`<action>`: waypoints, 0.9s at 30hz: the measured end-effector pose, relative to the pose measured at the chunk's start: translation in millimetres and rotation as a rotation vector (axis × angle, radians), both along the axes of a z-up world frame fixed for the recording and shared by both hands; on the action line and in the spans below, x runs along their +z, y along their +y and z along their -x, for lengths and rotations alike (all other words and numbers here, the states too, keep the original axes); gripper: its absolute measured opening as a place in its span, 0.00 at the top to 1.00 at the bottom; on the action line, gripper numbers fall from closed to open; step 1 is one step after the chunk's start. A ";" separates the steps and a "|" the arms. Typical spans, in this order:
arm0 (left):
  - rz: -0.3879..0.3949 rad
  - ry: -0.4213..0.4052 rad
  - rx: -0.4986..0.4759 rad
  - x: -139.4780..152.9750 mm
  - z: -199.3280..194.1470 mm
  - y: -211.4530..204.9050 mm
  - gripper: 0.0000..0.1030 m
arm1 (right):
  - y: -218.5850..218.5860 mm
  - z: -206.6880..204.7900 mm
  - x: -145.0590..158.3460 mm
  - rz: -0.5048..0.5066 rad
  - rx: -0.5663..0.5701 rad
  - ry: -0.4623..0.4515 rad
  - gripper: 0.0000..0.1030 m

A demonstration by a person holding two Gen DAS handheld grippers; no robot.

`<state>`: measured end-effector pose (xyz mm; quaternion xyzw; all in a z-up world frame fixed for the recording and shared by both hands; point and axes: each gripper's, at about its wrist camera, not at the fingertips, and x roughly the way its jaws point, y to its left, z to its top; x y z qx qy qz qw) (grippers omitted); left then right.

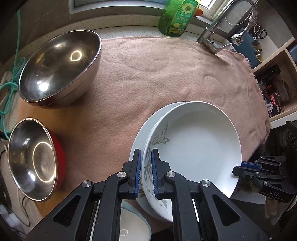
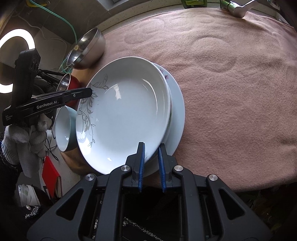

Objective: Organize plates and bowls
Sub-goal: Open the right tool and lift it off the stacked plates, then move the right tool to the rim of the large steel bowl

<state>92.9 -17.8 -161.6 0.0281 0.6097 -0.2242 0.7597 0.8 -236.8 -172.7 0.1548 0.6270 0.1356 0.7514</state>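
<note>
A white deep plate with a grey leaf pattern [image 1: 196, 146] [image 2: 122, 113] sits tilted on top of a stack of white plates [image 2: 177, 103] on the pink towel. My left gripper [image 1: 145, 172] has its blue pads on either side of the patterned plate's rim, shut on it. My right gripper [image 2: 151, 165] straddles the opposite rim the same way; it also shows in the left wrist view [image 1: 246, 167]. A large steel bowl [image 1: 59, 68], a red bowl with steel lining [image 1: 35, 159] and a pale blue bowl [image 2: 65, 126] stand left of the stack.
The pink towel [image 1: 148, 74] covers the counter. A green detergent bottle [image 1: 178, 16] and a tap [image 1: 217, 44] stand at the back. Shelves with jars [image 1: 274, 89] are at the right. Green cables [image 1: 9, 87] lie at the left edge.
</note>
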 end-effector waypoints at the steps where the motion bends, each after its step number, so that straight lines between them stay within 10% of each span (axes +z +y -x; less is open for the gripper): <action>1: 0.000 -0.002 -0.001 1.1 -0.2 -0.4 0.91 | 0.4 0.2 0.1 0.002 0.002 -0.001 0.85; 22: 0.133 -0.163 0.184 62.9 -11.3 49.8 0.89 | -4.1 -28.7 70.1 0.099 0.026 -0.226 0.76; 25: 0.149 -0.182 0.236 70.7 -16.3 69.0 0.58 | -5.5 -44.0 81.6 0.104 0.018 -0.271 0.57; 27: 0.146 -0.197 0.284 73.8 -20.7 83.5 0.57 | -2.3 -55.6 88.6 0.111 0.042 -0.293 0.53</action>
